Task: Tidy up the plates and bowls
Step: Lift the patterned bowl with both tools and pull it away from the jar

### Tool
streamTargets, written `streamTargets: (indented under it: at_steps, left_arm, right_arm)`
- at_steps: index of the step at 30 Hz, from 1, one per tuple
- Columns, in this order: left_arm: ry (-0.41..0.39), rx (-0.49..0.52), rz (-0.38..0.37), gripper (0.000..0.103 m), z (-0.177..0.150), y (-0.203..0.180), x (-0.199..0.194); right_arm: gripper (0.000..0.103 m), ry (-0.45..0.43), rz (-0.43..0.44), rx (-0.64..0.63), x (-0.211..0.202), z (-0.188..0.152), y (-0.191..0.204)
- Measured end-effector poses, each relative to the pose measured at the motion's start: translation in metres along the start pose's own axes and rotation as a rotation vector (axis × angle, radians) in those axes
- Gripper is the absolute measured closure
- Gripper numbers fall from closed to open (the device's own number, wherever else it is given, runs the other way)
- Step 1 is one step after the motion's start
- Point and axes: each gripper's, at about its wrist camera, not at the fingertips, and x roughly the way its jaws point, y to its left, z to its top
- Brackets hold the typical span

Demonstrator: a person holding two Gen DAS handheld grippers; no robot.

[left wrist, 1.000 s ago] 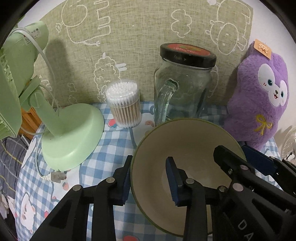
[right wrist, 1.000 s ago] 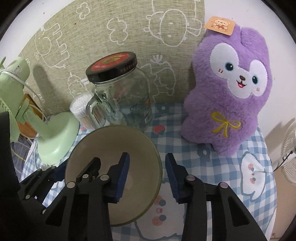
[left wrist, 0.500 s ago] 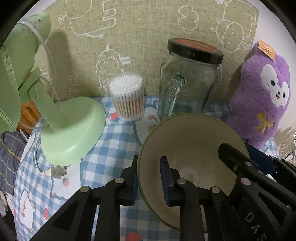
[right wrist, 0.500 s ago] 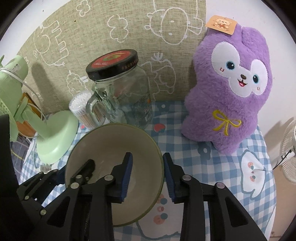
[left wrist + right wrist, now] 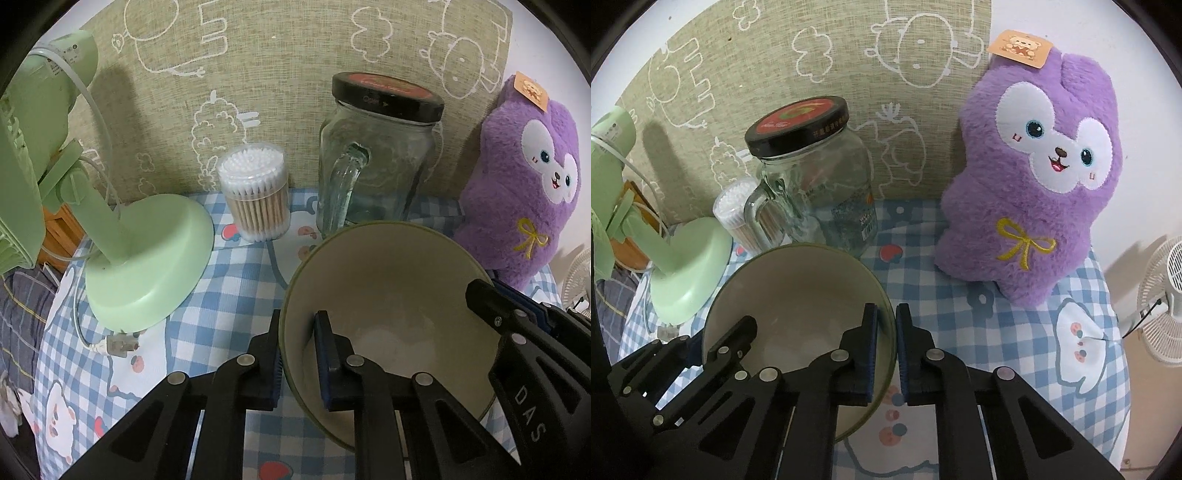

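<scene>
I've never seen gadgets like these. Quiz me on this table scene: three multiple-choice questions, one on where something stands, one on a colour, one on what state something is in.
1. Where does the tub of cotton swabs stand?
A. between the fan base and the glass jar
B. inside the bowl
C. on the plush toy's lap

2. What colour is the plush toy?
A. green
B. purple
C. orange

3. What is the state of the bowl?
A. upside down on the cloth
B. untouched
C. clamped at its rim by both hand-held grippers

Answers:
1. A: the left wrist view shows the tub with the fan base on one side and the jar on the other.
2. B: its fur is purple, with a yellow bow.
3. C: the left hand-held gripper and the right hand-held gripper each pinch the rim, one finger inside and one outside.
</scene>
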Motion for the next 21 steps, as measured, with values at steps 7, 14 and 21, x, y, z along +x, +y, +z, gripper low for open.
streamTargets:
  at_steps: [7,14,21]
  left_arm:
    - [0.03,-0.007,-0.019,0.092,-0.001,0.002,-0.004]
    - [0.048,-0.007,-0.021,0.092,-0.008,-0.001,-0.011]
    - [0.045,0.014,-0.022,0.092,-0.017,-0.004,-0.024]
  right_arm:
    - [0.09,0.012,0.005,0.015,-0.003,-0.002,-0.006]
    - [0.09,0.026,-0.016,0.009,-0.012,-0.011,-0.006]
    - [0.09,0.027,-0.025,0.007,-0.026,-0.019,-0.008]
